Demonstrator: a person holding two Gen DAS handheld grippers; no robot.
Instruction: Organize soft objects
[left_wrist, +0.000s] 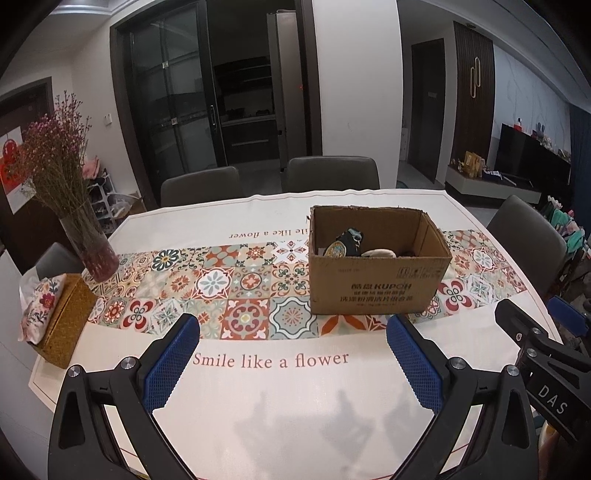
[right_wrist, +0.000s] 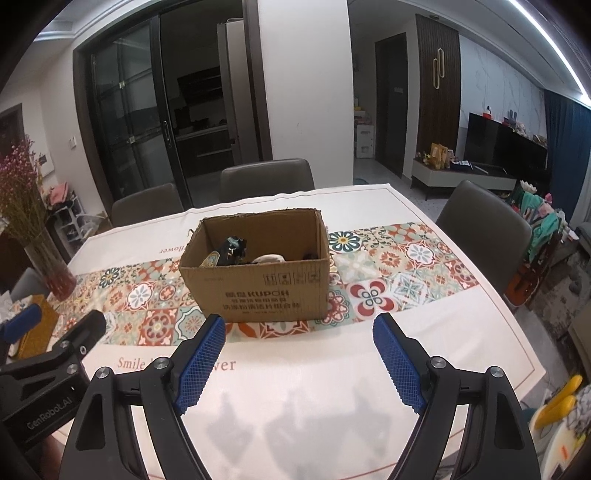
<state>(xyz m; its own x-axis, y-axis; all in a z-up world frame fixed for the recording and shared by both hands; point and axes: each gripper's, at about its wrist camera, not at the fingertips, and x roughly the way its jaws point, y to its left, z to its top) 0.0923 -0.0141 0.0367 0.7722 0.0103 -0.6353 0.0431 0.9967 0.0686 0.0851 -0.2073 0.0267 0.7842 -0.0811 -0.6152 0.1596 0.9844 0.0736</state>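
An open cardboard box (left_wrist: 380, 284) (right_wrist: 258, 291) stands on the patterned runner of the table. Inside lie a dark soft item with a patterned patch (left_wrist: 347, 245) (right_wrist: 229, 251) and a pale soft item (left_wrist: 378, 253) (right_wrist: 269, 258); a dark thing at the box's right end is mostly hidden. My left gripper (left_wrist: 293, 334) hovers open over the tablecloth in front of the box, nothing between its blue pads (left_wrist: 170, 365). My right gripper (right_wrist: 299, 334) is open too, just short of the box's front wall, and empty. Each gripper shows at the edge of the other's view.
A glass vase of dried pink flowers (left_wrist: 74, 206) (right_wrist: 33, 229) and a woven tissue box (left_wrist: 62, 317) stand at the table's left end. Grey chairs (left_wrist: 332, 173) (right_wrist: 484, 236) ring the table's far and right sides. The white tablecloth (left_wrist: 280, 406) lies below the grippers.
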